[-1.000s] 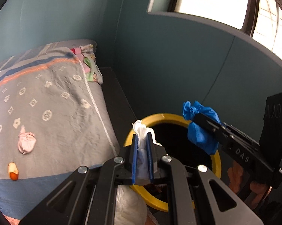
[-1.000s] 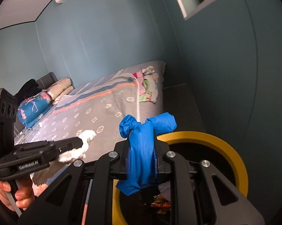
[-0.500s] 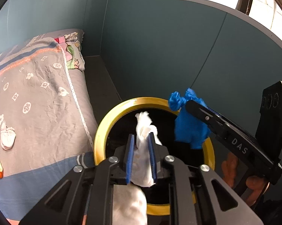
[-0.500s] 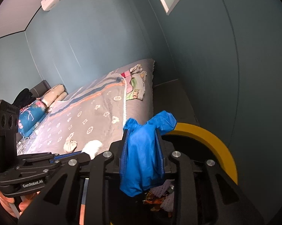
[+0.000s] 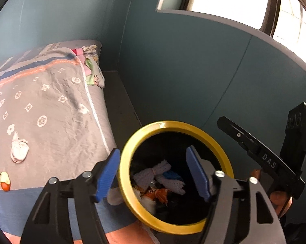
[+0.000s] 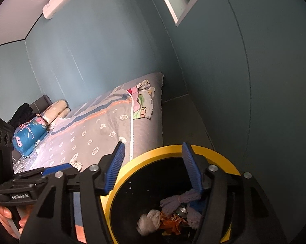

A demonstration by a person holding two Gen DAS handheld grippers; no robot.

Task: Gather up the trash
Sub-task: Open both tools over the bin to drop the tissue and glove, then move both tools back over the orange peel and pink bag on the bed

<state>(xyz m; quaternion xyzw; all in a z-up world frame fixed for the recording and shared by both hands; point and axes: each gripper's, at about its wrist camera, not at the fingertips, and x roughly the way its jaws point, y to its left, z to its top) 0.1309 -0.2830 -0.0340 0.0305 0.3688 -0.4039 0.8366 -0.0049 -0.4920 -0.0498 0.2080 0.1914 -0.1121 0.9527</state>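
A black trash bin with a yellow rim [image 5: 167,123] [image 6: 171,148] stands beside the bed. Inside lie white tissue [image 5: 153,171] [image 6: 149,220], a blue glove [image 5: 172,174] [image 6: 197,203], pale cloth and orange scraps. My left gripper [image 5: 153,168] is open and empty above the bin's mouth. My right gripper [image 6: 153,162] is open and empty above the bin too; it also shows at the right of the left wrist view [image 5: 254,146]. On the bed lie a small white sock-like piece [image 5: 18,149] and an orange-tipped scrap [image 5: 5,181].
The bed with a grey patterned cover [image 5: 51,105] [image 6: 96,130] fills the left. Folded cloth [image 5: 92,69] lies at its far end. Pillows [image 6: 31,132] sit at the head. A teal wall [image 5: 193,71] runs close behind the bin, with a narrow dark floor strip [image 5: 118,101] between.
Both grippers opened over the bin. The tissue fell from the left gripper and the blue glove from the right; both now lie inside the bin.
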